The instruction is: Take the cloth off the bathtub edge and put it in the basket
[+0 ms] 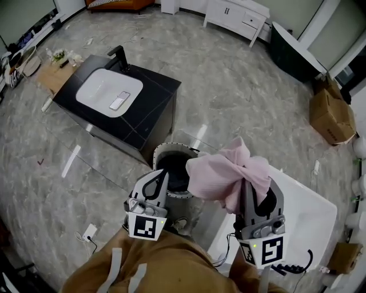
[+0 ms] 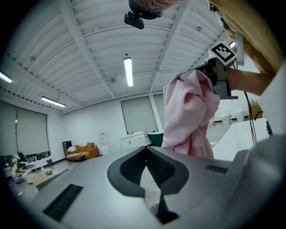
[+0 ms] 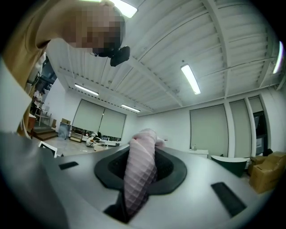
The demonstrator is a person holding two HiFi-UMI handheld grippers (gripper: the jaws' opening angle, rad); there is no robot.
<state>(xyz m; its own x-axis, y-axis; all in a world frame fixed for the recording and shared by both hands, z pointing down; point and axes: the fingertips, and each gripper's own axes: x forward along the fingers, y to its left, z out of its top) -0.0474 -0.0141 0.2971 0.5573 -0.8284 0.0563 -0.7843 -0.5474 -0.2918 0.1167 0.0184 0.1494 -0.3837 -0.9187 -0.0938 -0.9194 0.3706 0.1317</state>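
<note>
Right gripper (image 1: 255, 193) clamps the pink cloth (image 1: 229, 173) raised just beside the basket (image 1: 171, 149). Left gripper (image 1: 155, 182), pinched shut and empty, hovers over the basket's near rim. The carry appears under way; next, the cloth needs moving over the basket's opening and releasing.

Counted on site were two grippers, a left gripper (image 1: 153, 186) and a right gripper (image 1: 260, 191). There was one cloth (image 1: 229, 174) and one basket (image 1: 166, 153). One counter (image 1: 154, 97) carried one sink (image 1: 100, 91), one tap (image 1: 120, 57) and one phone (image 1: 119, 100). Two tubs were recorded: a white bathtub (image 1: 303, 217) and a dark bathtub (image 1: 291, 51). There was one cabinet (image 1: 234, 14). Cardboard boxes (image 1: 331, 117) numbered at least two; the exact figure was unconfirmed.
</note>
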